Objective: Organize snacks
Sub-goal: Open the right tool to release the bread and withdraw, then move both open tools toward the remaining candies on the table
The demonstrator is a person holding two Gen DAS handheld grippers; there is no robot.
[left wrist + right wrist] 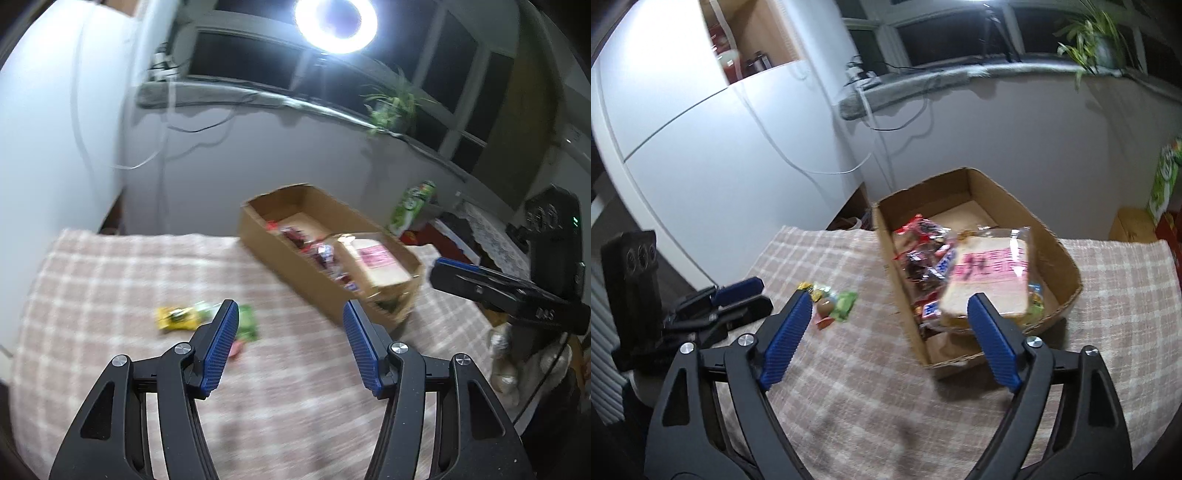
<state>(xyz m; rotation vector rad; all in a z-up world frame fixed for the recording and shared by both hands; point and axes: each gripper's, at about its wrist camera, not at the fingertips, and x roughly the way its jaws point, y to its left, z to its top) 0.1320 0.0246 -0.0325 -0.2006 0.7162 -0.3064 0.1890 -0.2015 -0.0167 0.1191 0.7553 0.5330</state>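
A cardboard box (295, 266) (1067, 258) stands on the checked tablecloth and holds several red-wrapped snacks (923, 254) and a bagged bread loaf (990, 280) (376, 262). A few loose candies lie on the cloth left of the box: a yellow one (175, 318) and a green one (246, 323) (846, 304), with a brown one (824, 306) between. My left gripper (290, 319) is open and empty above the cloth, near the candies. My right gripper (888, 306) is open and empty, hovering by the box's near corner. Each gripper shows in the other's view (480, 282) (738, 291).
The checked cloth (110, 280) covers the table, whose far edge meets a white wall and white cabinet (683, 122). A green carton (410, 206) stands behind the box to the right. A potted plant (1097, 40) sits on the windowsill.
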